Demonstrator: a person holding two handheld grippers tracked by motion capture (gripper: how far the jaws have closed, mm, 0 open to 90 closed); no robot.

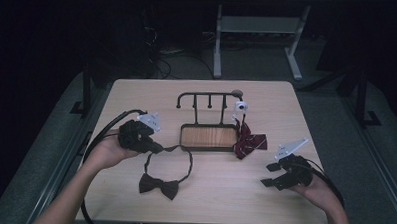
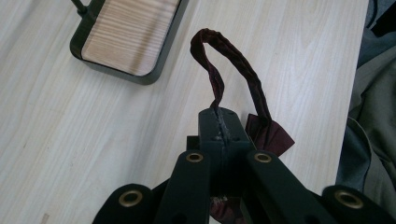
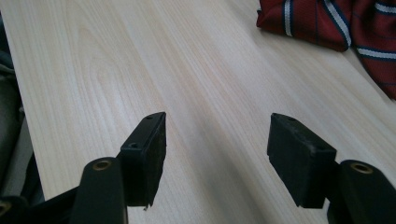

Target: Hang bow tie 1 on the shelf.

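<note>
While the left gripper (image 2: 219, 126) is clamped on the neck strap (image 2: 243, 74) of the dark bow tie (image 1: 158, 185), the strap loops away beyond the jaw tips and the bow lies on the table (image 1: 137, 95) just below. Its lower part is hidden behind the jaws. Farther off stands the wooden tray (image 2: 133, 39), cut off at the top edge. The right gripper (image 3: 217, 154) hangs parted over bare wood, with the striped bow tie (image 3: 327, 23) beyond, cropped.

Dark bow tie (image 1: 158, 185), strap raised
</note>
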